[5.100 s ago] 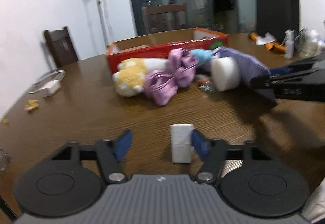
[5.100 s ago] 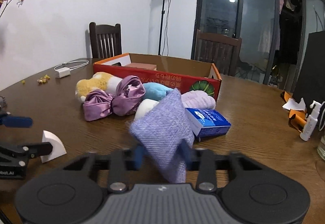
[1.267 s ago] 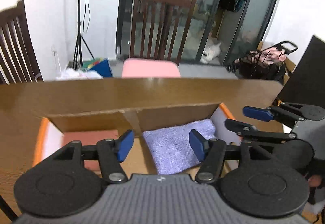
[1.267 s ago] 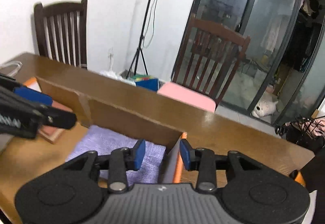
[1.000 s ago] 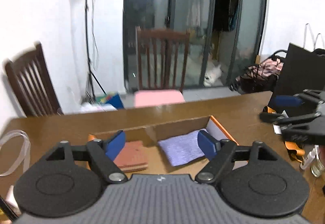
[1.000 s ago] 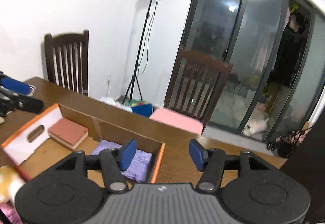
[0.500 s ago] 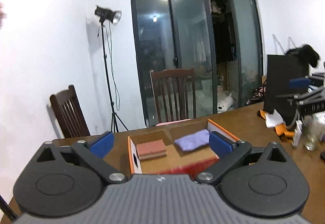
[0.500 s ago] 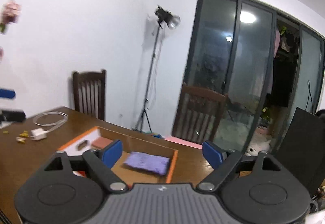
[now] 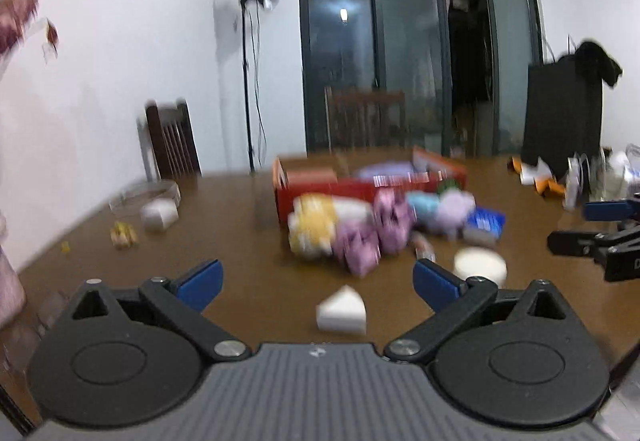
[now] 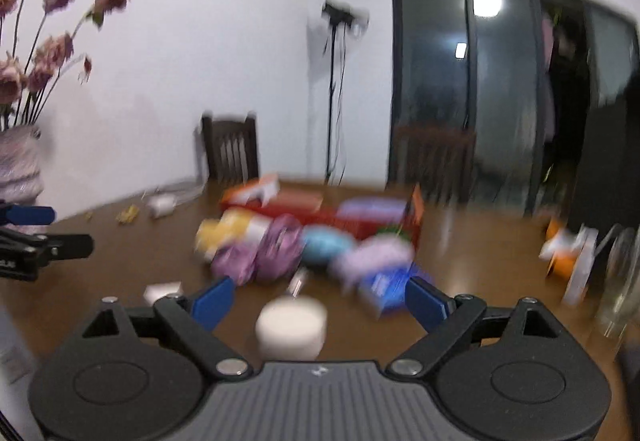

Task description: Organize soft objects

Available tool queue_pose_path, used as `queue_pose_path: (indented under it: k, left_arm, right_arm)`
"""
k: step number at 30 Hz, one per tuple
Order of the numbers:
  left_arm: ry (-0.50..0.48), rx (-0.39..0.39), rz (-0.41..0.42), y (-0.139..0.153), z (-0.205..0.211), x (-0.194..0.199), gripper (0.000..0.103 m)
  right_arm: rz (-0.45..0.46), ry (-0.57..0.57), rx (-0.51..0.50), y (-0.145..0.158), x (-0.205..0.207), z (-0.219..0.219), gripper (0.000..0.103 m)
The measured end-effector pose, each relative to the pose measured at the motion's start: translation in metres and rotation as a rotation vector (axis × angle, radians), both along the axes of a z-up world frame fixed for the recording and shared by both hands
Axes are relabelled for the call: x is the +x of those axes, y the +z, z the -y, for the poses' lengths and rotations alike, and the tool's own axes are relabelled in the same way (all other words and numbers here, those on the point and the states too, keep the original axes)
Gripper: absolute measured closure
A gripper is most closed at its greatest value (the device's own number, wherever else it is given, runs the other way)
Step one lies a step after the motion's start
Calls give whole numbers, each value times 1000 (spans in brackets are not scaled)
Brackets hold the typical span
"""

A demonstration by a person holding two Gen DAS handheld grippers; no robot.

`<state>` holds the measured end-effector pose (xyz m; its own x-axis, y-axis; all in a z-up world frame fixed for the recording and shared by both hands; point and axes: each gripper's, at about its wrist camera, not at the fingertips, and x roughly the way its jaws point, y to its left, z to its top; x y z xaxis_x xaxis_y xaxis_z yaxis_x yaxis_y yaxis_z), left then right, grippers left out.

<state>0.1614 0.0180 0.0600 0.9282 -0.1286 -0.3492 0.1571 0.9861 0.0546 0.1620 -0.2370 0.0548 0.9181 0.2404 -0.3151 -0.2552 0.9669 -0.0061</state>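
both grippers have pulled back from over the red cardboard box (image 9: 360, 189) to low above the table (image 9: 248, 241), and the purple cloth (image 9: 386, 171) now lies inside the box beside a pinkish block (image 9: 308, 175).

the table has wide bare wood on its near and left side, with its left edge well away from the work; on the right it is crowded with bottles and orange scraps (image 10: 576, 261). the pile of soft objects (image 9: 360, 229) sits just in front of the box, touching its wall.

the left gripper (image 9: 316, 281) is spread wide and empty, with the white wedge sponge (image 9: 342, 315) on the table between its fingers. the right gripper (image 10: 318, 299) is likewise spread and empty, the round white sponge (image 10: 291, 325) between its fingers.

the likely risks: both views are blurred by fast motion, so a hurried closing could clip a sponge's edge and flick it aside; a squashed sponge may spring free; the two grippers work close together and could collide; a wide swing right could topple the bottles.
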Motion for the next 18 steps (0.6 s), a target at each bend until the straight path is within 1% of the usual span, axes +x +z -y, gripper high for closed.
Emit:
queue_pose_path:
  k: [2,4,7,9,12,13,14,15,16,18]
  left_arm:
    - [4,12,-27,-7,4,7,0]
    - [7,9,-36,-12,6,11,0]
    - [9,-31,-56,-12,5,22,0]
    - [7,-65,-75,-13,6,30,0]
    - [-22,-115,-106,-16,12,44,0]
    - [-27,-130,-112,-17,14,48,0]
    - [-29,-140,-116,-17,18,51,2]
    - [-39,-150,-121,-18,22,56,6]
    - [-54,-157,-126,-19,27,59,10]
    - [-100,-169,-150,-20,38,70,28]
  right_arm:
    - [-36,-3,-28,-9,3,-4,11]
    - [-48,-21,-40,-13,9,-8,11]
    - [-80,-20,8,-19,17,-6,12]
    - [-103,-13,19,-21,27,-5,13]
    - [-127,-19,47,-25,40,0,25]
    - [-139,-23,71,-27,47,2,32]
    - [-148,-29,96,-28,51,5,37]
    - [-157,-36,118,-30,55,8,38]
    - [-168,-39,139,-31,60,10,42]
    - [-187,-35,177,-34,69,14,48]
